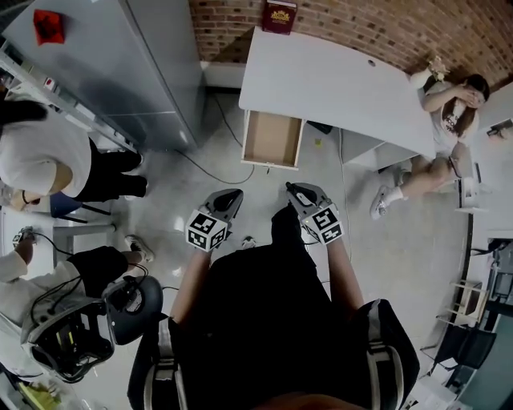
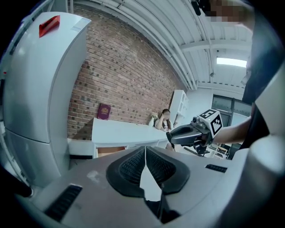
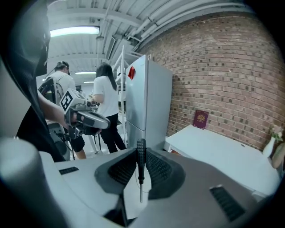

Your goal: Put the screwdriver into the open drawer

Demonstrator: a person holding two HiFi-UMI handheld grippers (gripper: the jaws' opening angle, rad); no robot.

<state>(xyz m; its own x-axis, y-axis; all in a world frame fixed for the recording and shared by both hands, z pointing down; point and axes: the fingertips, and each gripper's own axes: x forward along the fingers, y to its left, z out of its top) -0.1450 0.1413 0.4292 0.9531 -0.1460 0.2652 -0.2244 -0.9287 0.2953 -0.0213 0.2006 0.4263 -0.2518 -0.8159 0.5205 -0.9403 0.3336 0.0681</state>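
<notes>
My right gripper is shut on a black-handled screwdriver, which stands upright between the pads with its thin shaft pointing down. In the head view this right gripper is held over the floor, a short way in front of the open wooden drawer of the white table. The left gripper is level with it on the left. Its jaws are shut with nothing between them. From the left gripper view the drawer shows under the table edge.
A grey fridge stands left of the drawer, and a dark red book lies at the table's far edge. One person sits at the table's right end; others stand at the left. A cable runs across the floor.
</notes>
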